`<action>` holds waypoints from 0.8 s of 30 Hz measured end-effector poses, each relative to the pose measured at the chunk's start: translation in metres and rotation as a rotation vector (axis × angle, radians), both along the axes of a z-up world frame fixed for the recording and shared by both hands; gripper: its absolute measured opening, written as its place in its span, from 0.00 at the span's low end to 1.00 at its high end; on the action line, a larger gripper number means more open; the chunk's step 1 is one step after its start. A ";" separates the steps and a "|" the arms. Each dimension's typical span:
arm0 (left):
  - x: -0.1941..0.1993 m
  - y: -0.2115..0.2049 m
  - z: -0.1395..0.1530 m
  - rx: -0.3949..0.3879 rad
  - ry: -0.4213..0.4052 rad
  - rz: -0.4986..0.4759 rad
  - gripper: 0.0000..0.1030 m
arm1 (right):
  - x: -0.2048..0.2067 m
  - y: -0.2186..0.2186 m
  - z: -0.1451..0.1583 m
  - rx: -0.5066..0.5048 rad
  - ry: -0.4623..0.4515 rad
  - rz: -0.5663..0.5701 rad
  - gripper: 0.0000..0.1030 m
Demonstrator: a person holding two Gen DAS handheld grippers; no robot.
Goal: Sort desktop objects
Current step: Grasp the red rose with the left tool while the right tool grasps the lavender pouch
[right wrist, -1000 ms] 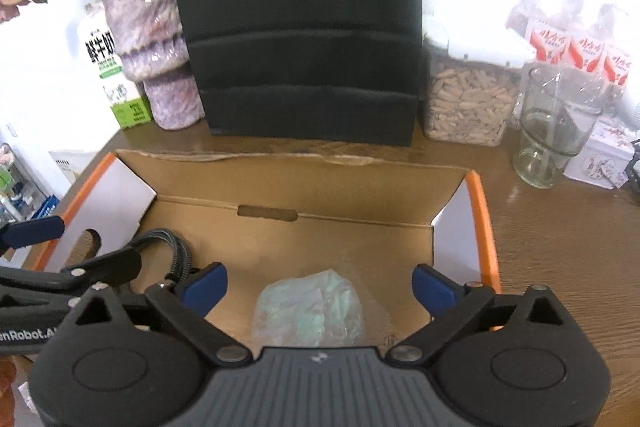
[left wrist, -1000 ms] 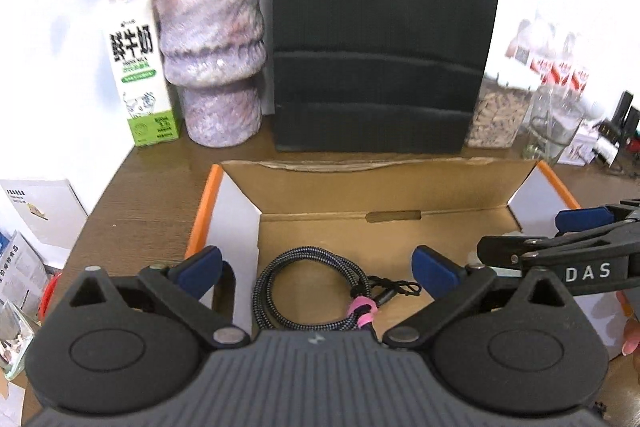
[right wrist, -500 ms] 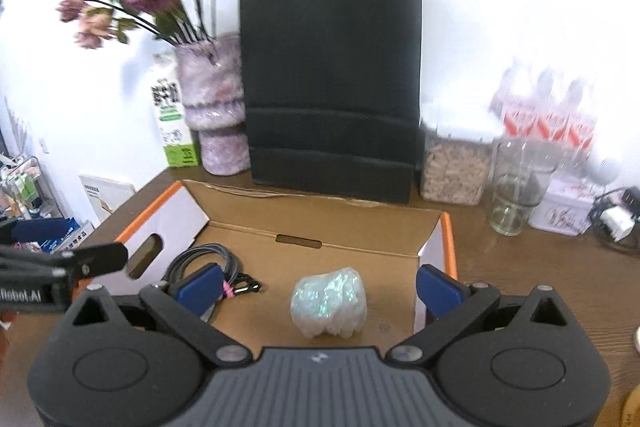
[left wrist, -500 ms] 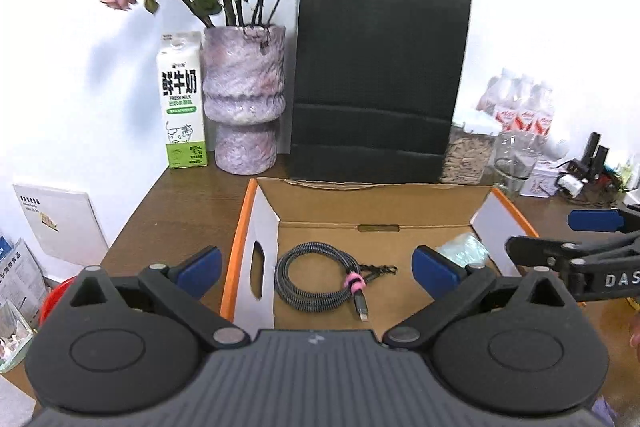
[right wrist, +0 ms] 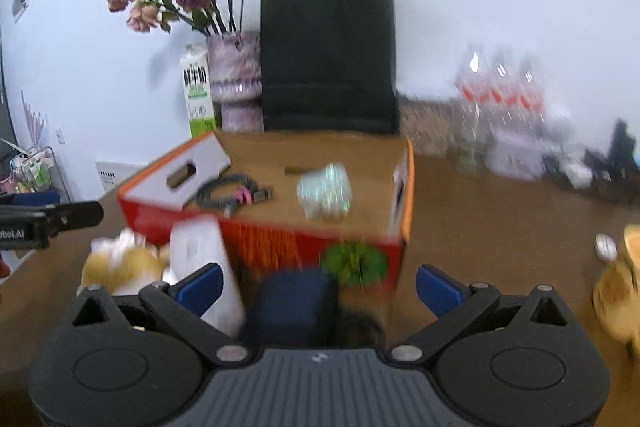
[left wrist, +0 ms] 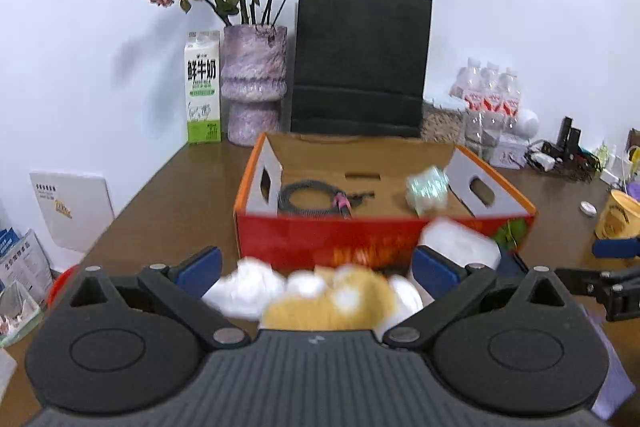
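Left wrist view: left gripper (left wrist: 316,263) spread wide over blurred yellow-and-white plush toy (left wrist: 332,301), before red box (left wrist: 384,241) with coiled cable (left wrist: 310,197) and shiny bundle (left wrist: 427,190) inside. Right wrist view: right gripper (right wrist: 318,283) likewise agape above dark blue case (right wrist: 294,301), nothing held

box (left wrist: 384,243) 1 | cable (left wrist: 308,197) 1 | bag (left wrist: 360,67) 1 | vase (left wrist: 254,83) 1 | milk carton (left wrist: 203,87) 1 | bottles (left wrist: 490,95) 3

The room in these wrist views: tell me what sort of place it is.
Probably a home or office desk. A brown wooden table against a white wall holds a vase of dried roses, a milk carton, bottled water and a black paper bag.
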State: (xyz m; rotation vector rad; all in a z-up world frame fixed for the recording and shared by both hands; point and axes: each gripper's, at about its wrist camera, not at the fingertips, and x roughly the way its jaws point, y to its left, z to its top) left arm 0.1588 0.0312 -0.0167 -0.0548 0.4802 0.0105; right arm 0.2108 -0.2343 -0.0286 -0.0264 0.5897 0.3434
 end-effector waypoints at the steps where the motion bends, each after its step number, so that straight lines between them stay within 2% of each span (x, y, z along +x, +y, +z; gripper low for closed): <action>1: -0.006 -0.002 -0.004 -0.010 0.006 0.000 1.00 | -0.008 -0.003 -0.005 0.000 0.009 -0.007 1.00; 5: -0.026 -0.016 -0.017 -0.057 0.023 -0.034 1.00 | -0.036 -0.011 -0.023 -0.018 0.028 -0.055 1.00; 9: -0.047 -0.033 -0.030 -0.066 0.015 -0.055 1.00 | -0.058 -0.019 -0.036 0.011 0.066 -0.102 1.00; 14: -0.070 -0.054 -0.044 -0.006 0.006 -0.060 1.00 | -0.082 -0.021 -0.044 -0.031 0.050 -0.106 1.00; 24: -0.064 -0.087 -0.048 0.094 0.010 -0.102 1.00 | -0.084 -0.026 -0.057 -0.048 0.081 -0.115 1.00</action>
